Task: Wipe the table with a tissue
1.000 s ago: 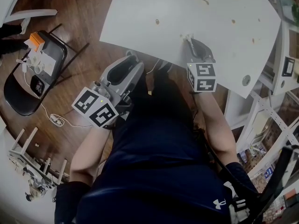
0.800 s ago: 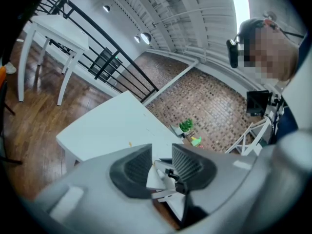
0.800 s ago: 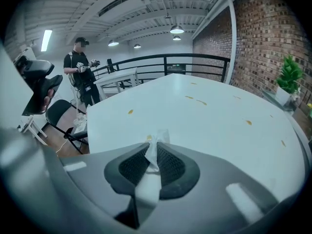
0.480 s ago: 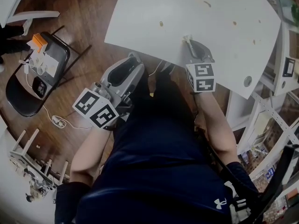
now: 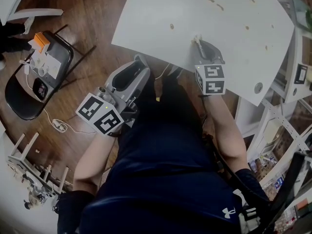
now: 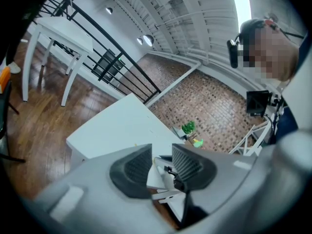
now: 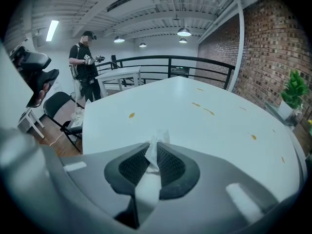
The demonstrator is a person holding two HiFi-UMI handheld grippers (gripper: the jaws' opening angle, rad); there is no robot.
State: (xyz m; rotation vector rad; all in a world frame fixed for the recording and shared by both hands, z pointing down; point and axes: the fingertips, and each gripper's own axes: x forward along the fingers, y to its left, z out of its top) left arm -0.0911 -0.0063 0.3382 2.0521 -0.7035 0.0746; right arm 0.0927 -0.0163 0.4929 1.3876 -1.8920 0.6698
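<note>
Right gripper (image 7: pixel 155 152): you are clamping it on the tissue (image 7: pixel 157 141). The jaws are standing nearly together, with the pads pressing a white strip of it from both sides. A crumpled tuft is sticking out just past the tips, and the rest is trailing back between the jaws toward the gripper body. You are pointing this gripper steeply down at the white table (image 5: pixel 161 9), with the tips just inside its near edge. The tuft is sitting right at the tabletop, but contact cannot be made out.

Stains: one orange-brown spot (image 7: pixel 131 115) is lying ahead of the tips and a little to their left, well apart from the tissue. A streak (image 7: pixel 208 111) is lying farther ahead, to the right, with a second one just beyond it. Another spot (image 7: pixel 253 137) is lying far off to the right.

Left gripper (image 6: pixel 162 156): you are holding it with the jaws well apart and nothing between the pads. Only the table corner and white frames beyond are showing through the gap. In the head view it is hanging off the table, over the wooden floor (image 5: pixel 92 28), just short of the near edge and well to the left of the right gripper.

Farther to the left gripper's left, a black folding chair (image 5: pixel 19 99) is standing with small items on its seat.
</note>
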